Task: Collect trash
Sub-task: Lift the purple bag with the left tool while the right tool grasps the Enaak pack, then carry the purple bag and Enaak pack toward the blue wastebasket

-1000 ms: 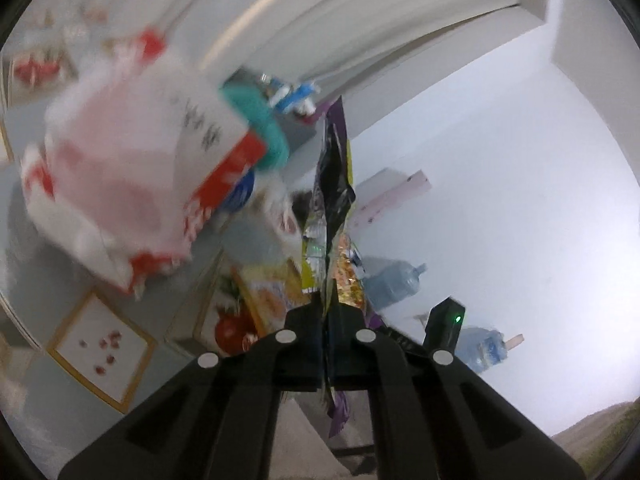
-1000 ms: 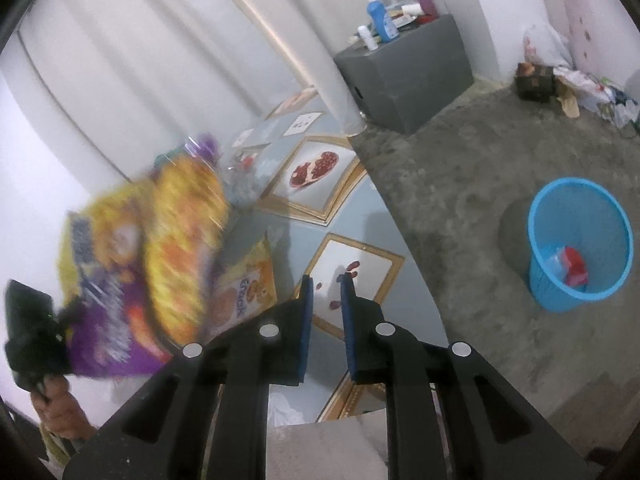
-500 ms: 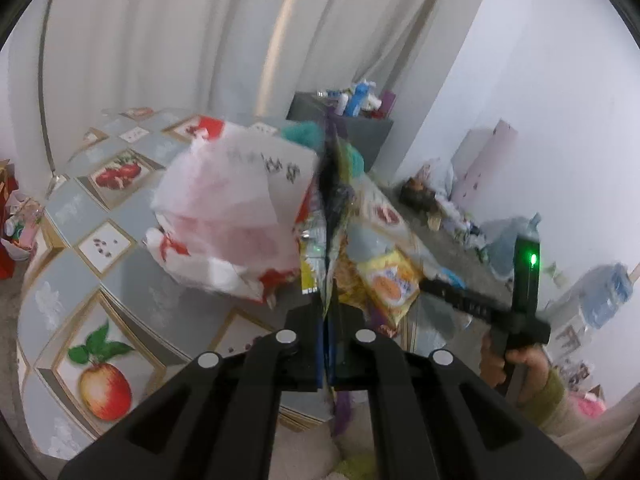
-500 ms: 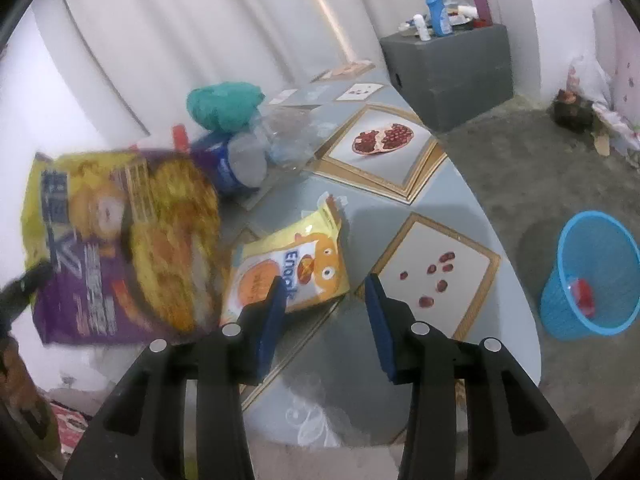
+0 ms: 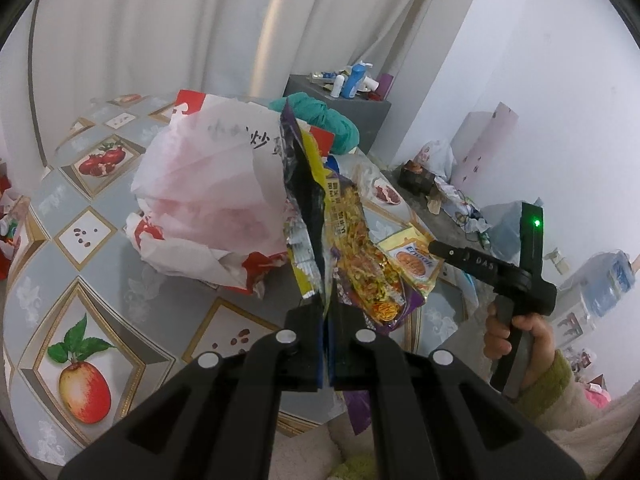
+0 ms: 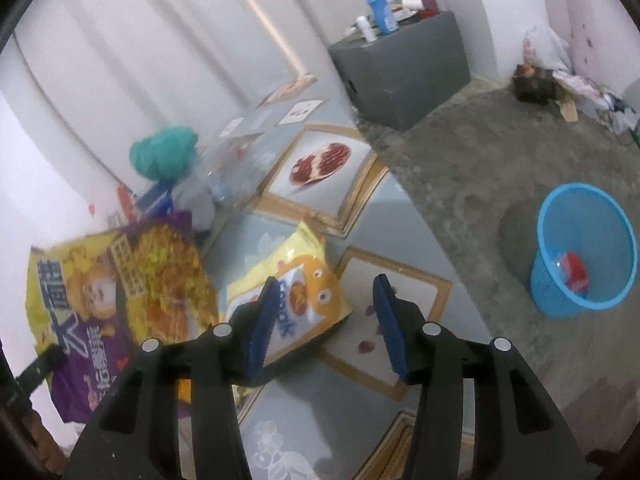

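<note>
Right gripper (image 6: 324,320) jaws now wide; "Enaak" packet (image 6: 296,280) beneath.

A snack packet (image 6: 288,280) lies on the surface (image 6: 304,412) just ahead of the right jaws. A larger snack bag (image 6: 116,300) sits to their left, a bin (image 6: 584,256) on the floor (image 6: 472,168) to their right, and a cabinet (image 6: 404,68) far ahead.

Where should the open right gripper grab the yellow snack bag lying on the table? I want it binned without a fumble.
Probably the raised top corner of the yellow snack bag. It lies flat on the table, but that end curls up, giving the fingers an edge. Bring the right gripper down from above, one finger either side of the corner.
</note>
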Available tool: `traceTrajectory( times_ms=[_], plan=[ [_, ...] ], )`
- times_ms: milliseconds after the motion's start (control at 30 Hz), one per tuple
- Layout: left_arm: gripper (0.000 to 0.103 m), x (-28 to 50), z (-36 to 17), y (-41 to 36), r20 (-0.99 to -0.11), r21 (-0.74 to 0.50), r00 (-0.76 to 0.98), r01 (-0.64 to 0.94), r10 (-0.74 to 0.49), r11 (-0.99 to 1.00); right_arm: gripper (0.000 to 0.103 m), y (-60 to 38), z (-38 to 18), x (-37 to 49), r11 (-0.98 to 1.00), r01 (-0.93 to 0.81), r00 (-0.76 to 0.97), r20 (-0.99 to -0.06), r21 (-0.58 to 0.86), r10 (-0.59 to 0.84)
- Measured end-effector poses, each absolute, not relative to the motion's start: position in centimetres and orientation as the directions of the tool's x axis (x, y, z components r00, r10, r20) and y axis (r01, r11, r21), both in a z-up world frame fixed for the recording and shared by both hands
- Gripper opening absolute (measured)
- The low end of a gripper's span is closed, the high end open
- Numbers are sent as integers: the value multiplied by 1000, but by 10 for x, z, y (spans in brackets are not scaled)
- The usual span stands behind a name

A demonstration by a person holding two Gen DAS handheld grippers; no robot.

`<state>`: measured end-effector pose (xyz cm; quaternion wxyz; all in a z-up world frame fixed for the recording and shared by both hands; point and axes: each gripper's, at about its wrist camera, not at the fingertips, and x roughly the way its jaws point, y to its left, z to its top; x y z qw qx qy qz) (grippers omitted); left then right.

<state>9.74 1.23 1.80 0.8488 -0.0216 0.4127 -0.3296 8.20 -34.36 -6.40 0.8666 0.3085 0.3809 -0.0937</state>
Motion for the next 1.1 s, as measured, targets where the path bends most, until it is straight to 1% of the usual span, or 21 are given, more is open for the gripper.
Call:
traceTrajectory(
  times_ms=[67, 233, 267, 333, 567, 800, 1100],
  plan=[
    [1, 99, 16, 11, -688, -313, 437, 541, -579, 780, 45, -345, -65, 85, 789, 400, 694, -716, 467, 72],
    [1, 98, 16, 7, -687, -312, 433, 549, -583, 775, 23, -344, -67, 86, 791, 404, 689, -722, 460, 68],
    [1, 97, 15, 7, -688, -310, 433, 550, -583, 775, 21, -343, -68, 86, 793, 408, 686, -725, 451, 60],
    [1, 98, 15, 6, -690, -307, 432, 552, -581, 775, 9, -344, -69, 85, 796, 415, 680, -731, 442, 52],
    [1, 98, 15, 5, -688, -308, 436, 549, -580, 777, 1, -341, -64, 79, 819, 411, 687, -727, 401, 12],
    [1, 98, 20, 5, -667, -307, 447, 565, -597, 766, 0, -336, -43, 69, 853, 396, 714, -698, 340, -53],
    [1, 94, 34, 4, -622, -304, 467, 596, -629, 743, 0, -347, -16, 45, 850, 418, 750, -650, 320, -124]
  ],
)
